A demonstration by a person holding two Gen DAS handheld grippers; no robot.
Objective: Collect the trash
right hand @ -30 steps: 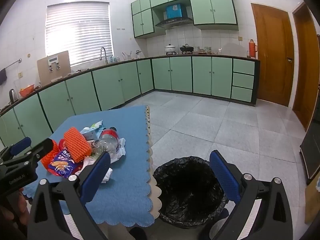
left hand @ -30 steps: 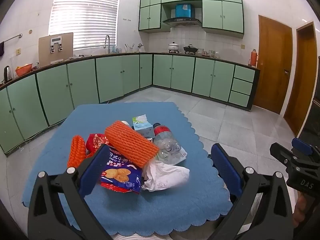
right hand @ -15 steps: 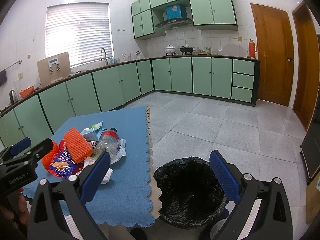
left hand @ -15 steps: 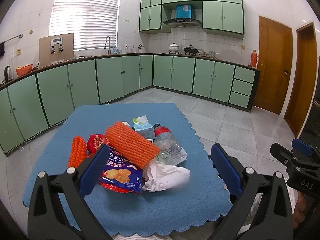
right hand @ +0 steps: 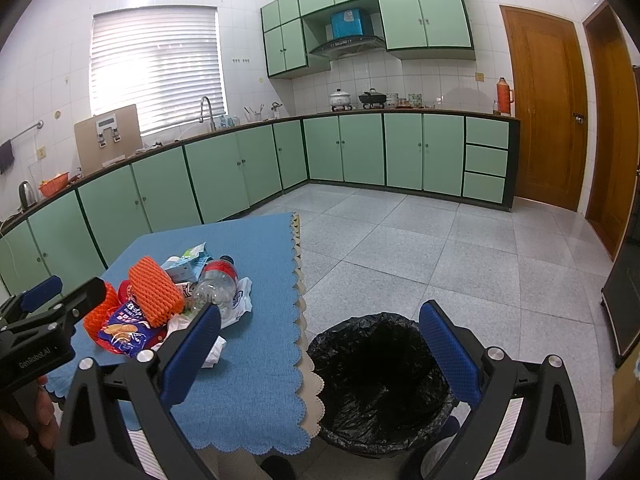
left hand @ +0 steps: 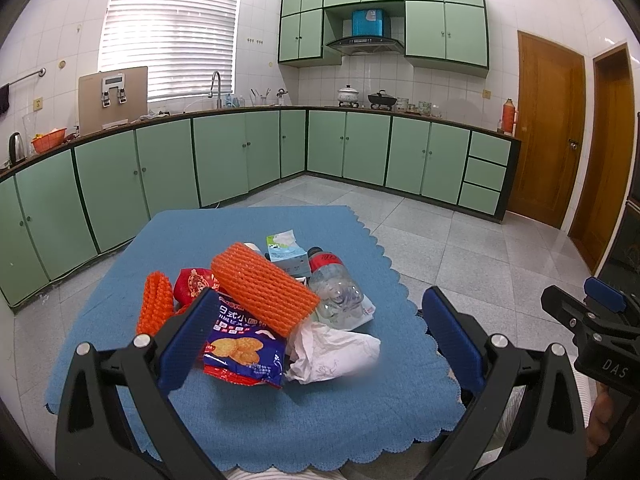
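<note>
A pile of trash lies on the blue tablecloth (left hand: 224,228): an orange foam net (left hand: 262,286), a smaller orange net (left hand: 154,306), a blue biscuit wrapper (left hand: 244,354), a red packet (left hand: 192,284), a crumpled white tissue (left hand: 332,350), a clear plastic bottle (left hand: 334,286) and a small carton (left hand: 286,252). My left gripper (left hand: 316,336) is open and empty, just in front of the pile. My right gripper (right hand: 320,350) is open and empty, above the black-lined trash bin (right hand: 376,376) on the floor right of the table. The pile also shows in the right wrist view (right hand: 160,300).
Green cabinets (left hand: 240,152) line the far walls under a counter with a sink and pots. Wooden doors (left hand: 548,128) stand at the right. Grey tiled floor (right hand: 440,248) lies beyond the table and bin. A dark object (right hand: 624,300) stands at the far right.
</note>
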